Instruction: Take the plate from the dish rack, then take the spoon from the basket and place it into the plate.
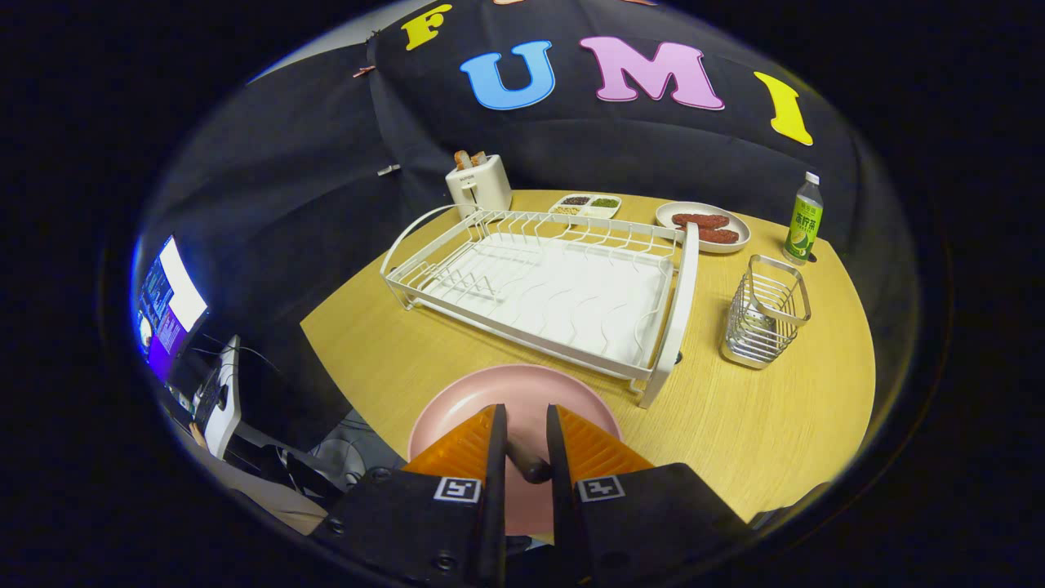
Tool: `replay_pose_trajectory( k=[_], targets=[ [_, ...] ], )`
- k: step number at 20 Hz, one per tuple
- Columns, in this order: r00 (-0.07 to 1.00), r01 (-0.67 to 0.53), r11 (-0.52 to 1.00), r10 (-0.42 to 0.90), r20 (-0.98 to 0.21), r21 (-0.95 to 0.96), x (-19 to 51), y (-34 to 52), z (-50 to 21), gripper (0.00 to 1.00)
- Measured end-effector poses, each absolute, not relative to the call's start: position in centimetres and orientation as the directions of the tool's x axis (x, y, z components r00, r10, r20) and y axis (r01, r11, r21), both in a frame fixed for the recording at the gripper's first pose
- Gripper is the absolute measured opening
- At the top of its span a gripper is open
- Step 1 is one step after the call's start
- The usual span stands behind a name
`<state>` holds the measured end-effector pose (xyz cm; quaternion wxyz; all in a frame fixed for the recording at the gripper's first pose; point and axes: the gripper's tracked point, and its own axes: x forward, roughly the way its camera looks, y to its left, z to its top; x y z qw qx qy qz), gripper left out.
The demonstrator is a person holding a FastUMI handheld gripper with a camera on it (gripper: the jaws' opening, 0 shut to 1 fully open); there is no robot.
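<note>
The pink plate (522, 390) lies flat on the wooden table (759, 425), in front of the white dish rack (555, 286), whose slots hold nothing. My gripper (526, 414) hovers over the plate's near half. Its fingers are nearly closed on a dark, rounded piece, the spoon (527, 464), of which only a short stub shows between the pads. The wire basket (764, 314) stands to the right of the rack, and nothing sticks up out of it.
Behind the rack stand a white toaster (478, 184), a small divided dish (586, 204) and a plate of sausages (704, 226). A green bottle (804, 220) stands at the back right. A monitor (167, 306) sits off the table to the left.
</note>
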<state>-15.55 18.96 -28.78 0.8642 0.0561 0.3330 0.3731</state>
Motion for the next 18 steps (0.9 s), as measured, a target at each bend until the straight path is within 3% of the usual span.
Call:
replay_pose_trajectory(
  k=[1,4,8,13,17,18],
  targets=[
    [0.497,-0.609,0.719,0.676,-0.545,0.336,-15.6,18.9,-29.2,0.33],
    [0.491,-0.599,0.729,0.661,-0.567,0.331,-15.7,18.5,-30.1,0.32],
    [0.513,-0.561,0.748,0.650,-0.561,0.354,-15.1,18.4,-29.3,0.46],
    [0.547,-0.538,0.758,0.646,-0.532,0.367,-14.1,17.8,-27.1,0.81],
    [0.592,-0.524,0.766,0.642,-0.487,0.372,-12.9,16.6,-23.9,0.99],
    [0.608,-0.521,0.769,0.639,-0.471,0.370,-12.5,16.1,-22.9,0.99]
  ],
)
